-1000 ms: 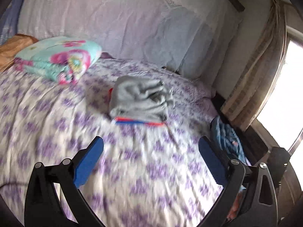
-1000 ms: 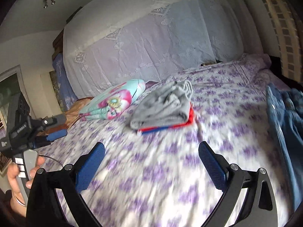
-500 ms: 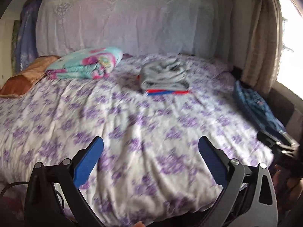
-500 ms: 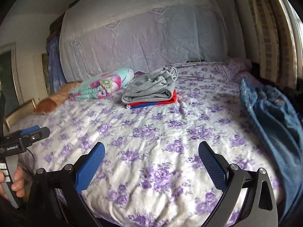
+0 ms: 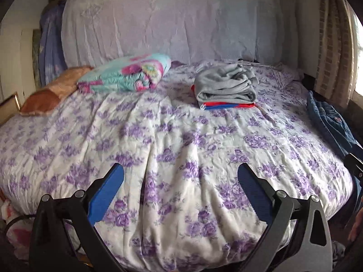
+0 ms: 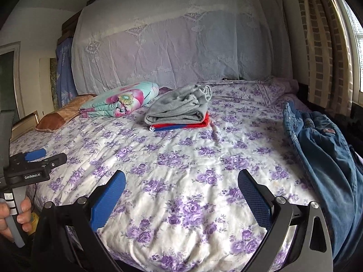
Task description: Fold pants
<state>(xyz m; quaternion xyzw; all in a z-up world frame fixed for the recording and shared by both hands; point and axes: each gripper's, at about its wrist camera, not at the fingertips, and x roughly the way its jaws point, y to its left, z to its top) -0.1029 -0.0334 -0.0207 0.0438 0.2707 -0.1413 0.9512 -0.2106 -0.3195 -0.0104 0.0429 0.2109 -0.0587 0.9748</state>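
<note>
Lying ahead and to the right of the right gripper (image 6: 181, 183), the blue jeans (image 6: 326, 158) stretch along the bed's (image 6: 181, 158) right edge, long axis running away from the camera, waistband at the far end. Both the right gripper and the left gripper (image 5: 180, 179) hang over the floral bedspread, jaws wide apart, holding nothing. Folded grey pants (image 6: 179, 111) sit far ahead on a red-and-blue garment (image 6: 181, 125).

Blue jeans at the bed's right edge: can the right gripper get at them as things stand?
Probably yes. The right gripper is open and empty, the blue jeans lie uncovered just to its right, and only bare bedspread lies between.
</note>
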